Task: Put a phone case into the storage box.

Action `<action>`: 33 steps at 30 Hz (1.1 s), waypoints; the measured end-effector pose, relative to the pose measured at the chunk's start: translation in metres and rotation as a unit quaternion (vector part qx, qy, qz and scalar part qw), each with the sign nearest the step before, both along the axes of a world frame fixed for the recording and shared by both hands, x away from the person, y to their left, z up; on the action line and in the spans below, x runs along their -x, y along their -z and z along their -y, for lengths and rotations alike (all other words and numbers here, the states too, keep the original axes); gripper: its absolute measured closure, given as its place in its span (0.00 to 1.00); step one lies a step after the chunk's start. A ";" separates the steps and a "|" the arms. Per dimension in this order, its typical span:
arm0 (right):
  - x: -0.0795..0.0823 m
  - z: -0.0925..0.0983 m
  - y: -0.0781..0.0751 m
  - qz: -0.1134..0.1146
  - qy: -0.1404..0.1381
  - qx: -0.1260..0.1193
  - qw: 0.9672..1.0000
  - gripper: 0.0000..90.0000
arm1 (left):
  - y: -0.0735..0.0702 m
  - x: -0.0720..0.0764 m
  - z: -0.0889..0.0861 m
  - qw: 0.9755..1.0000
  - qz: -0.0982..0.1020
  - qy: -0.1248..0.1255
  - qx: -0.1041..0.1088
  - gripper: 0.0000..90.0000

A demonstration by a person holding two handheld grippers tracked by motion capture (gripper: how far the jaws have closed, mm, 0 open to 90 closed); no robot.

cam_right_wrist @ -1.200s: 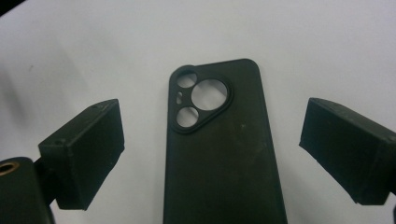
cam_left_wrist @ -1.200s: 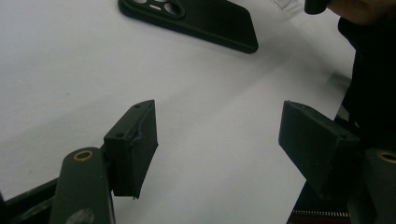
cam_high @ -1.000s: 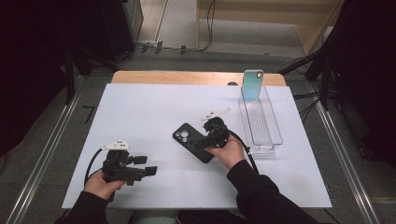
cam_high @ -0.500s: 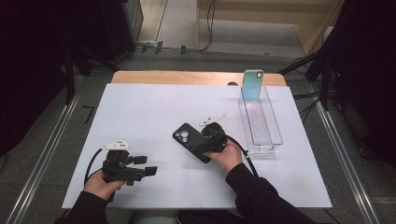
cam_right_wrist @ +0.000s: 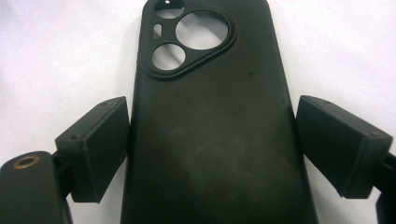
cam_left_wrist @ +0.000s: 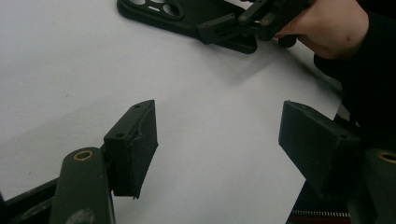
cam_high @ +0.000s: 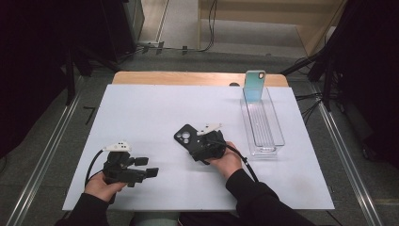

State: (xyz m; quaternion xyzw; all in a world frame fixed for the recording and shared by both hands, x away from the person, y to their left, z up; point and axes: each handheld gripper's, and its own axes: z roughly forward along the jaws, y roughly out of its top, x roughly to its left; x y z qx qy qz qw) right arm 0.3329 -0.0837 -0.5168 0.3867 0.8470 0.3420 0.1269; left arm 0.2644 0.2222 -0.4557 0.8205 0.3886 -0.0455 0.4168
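Black phone case lies flat on the white table sheet, back side up, camera cut-outs at the far-left end, near the middle of the table. Its long axis runs on a slant, from far-left toward near-right, straight into the right hand.

Right claw sits over the near end of the case. In the right gripper view the case runs up between the two jaws, long axis in line with the claw's own direction; the left pad is touching or almost touching one long edge, the other pad stands just off the opposite edge. Jaws have just been closing with the case between them; not yet clamped, as far as I can judge.

Left claw rests near the front-left of the sheet, jaws apart and empty, well apart from the case.

Clear tray stands to the right, a teal case upright at its far end.

Judgement: right hand is plainly nearer; squeeze across the width comes next.
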 end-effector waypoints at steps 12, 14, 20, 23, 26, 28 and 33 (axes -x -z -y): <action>-0.003 0.005 -0.001 -0.006 -0.012 -0.011 1.000 0.15 | -0.001 0.000 -0.001 1.000 0.000 -0.005 0.003 0.32; -0.005 0.008 -0.002 -0.016 -0.010 -0.023 1.000 0.15 | -0.001 0.000 -0.001 1.000 0.000 -0.006 0.003 0.32; -0.007 0.014 -0.006 -0.025 0.003 -0.040 0.999 0.15 | -0.002 -0.002 -0.002 1.000 -0.004 -0.010 0.006 0.32; -0.009 0.018 -0.011 -0.030 0.006 -0.053 0.998 0.15 | -0.003 -0.002 -0.001 1.000 -0.007 -0.015 0.007 0.31; -0.008 0.019 -0.018 -0.028 0.006 -0.061 0.998 0.15 | -0.005 -0.003 -0.001 1.000 -0.011 -0.020 0.013 0.27; -0.006 0.021 -0.024 -0.027 0.005 -0.071 0.997 0.15 | -0.007 -0.005 0.001 0.999 -0.016 -0.024 0.016 0.27; 0.002 0.027 -0.038 -0.022 0.007 -0.091 0.996 0.15 | -0.010 -0.008 0.008 0.999 -0.026 -0.031 0.022 0.27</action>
